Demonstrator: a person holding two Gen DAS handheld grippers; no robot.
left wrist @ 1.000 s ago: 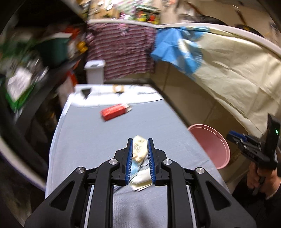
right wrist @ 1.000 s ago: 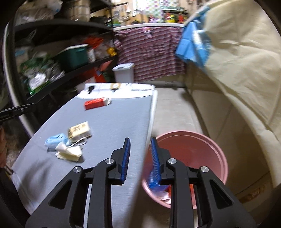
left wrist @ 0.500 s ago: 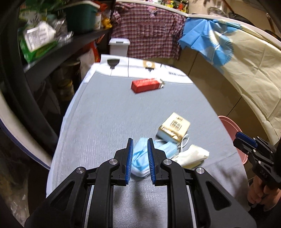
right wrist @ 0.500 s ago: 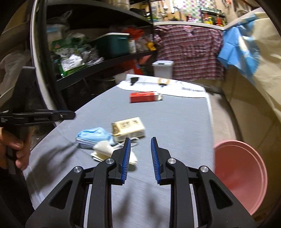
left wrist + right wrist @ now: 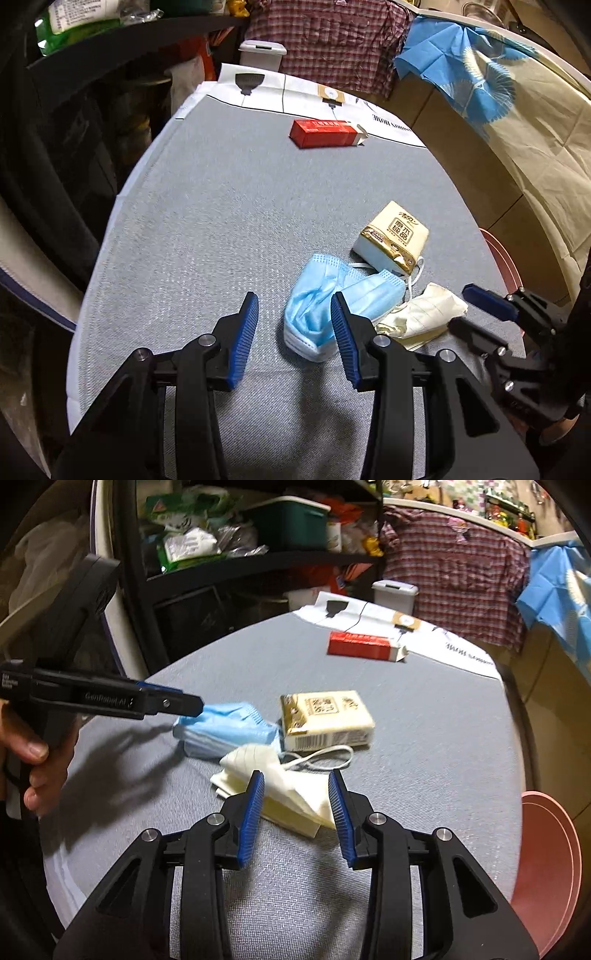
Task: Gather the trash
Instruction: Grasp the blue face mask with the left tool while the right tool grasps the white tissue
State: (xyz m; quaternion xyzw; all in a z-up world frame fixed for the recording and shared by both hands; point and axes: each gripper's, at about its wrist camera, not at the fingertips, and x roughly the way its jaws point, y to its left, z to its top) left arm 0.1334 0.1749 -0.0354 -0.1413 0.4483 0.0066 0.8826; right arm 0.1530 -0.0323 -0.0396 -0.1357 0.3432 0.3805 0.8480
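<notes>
A crumpled blue face mask (image 5: 314, 291) lies on the grey table (image 5: 221, 221), touching a cream tissue pack (image 5: 395, 236) and a folded cream napkin (image 5: 424, 314). My left gripper (image 5: 293, 295) hovers low over the mask's near end, its jaws opening; part of the mask sits between them, unpressed. My right gripper (image 5: 295, 773) is over the napkin (image 5: 251, 757), its jaws opening too, with the napkin's folds between them and no pad pressing. The mask (image 5: 229, 727) and tissue pack (image 5: 325, 716) lie just beyond. A red carton (image 5: 321, 133) rests farther back.
A pink basin (image 5: 546, 867) stands on the floor off the table's right edge. Dark shelves (image 5: 258, 561) crowded with goods run along the left. A white bin (image 5: 262, 51) and a hanging plaid shirt (image 5: 332, 33) are behind the table's far end. A hand (image 5: 37, 753) holds the left gripper.
Both grippers came down close to the trash pile and their jaws spread apart. The right one swung left from over the pink basin to the table.
</notes>
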